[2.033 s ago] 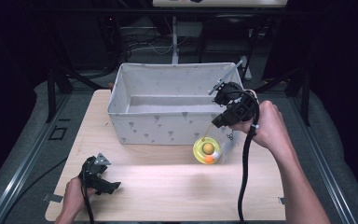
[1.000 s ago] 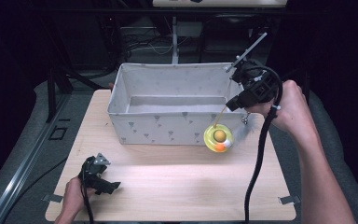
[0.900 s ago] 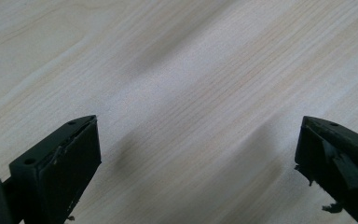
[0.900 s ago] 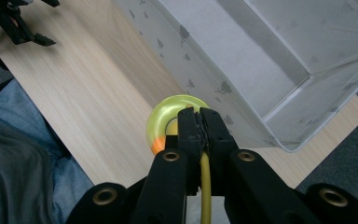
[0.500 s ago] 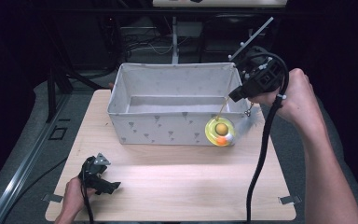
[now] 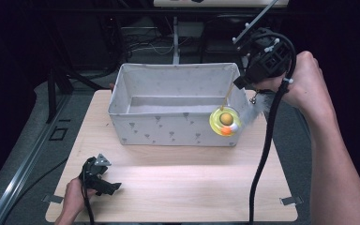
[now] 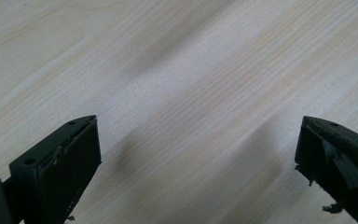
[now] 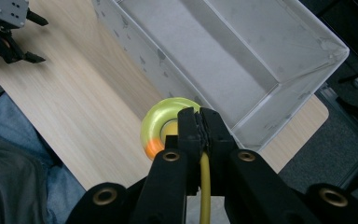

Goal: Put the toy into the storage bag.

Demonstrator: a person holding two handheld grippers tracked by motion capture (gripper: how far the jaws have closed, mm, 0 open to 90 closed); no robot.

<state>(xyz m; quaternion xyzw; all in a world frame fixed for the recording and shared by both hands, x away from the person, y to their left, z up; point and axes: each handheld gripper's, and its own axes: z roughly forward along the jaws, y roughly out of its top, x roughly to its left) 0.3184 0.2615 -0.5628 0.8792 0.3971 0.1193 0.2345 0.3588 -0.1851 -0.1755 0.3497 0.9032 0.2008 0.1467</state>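
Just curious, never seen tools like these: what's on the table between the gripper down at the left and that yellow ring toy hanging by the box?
Nothing: in the high view, bare wooden table runs from the left gripper to the yellow ring toy, past the fabric box.

We see pale wood tabletop (image 6: 178,187) under bright light, grey floor (image 6: 33,140) around it, dark room behind, cables (image 6: 145,37) and metal frame (image 6: 56,84) in shadow.
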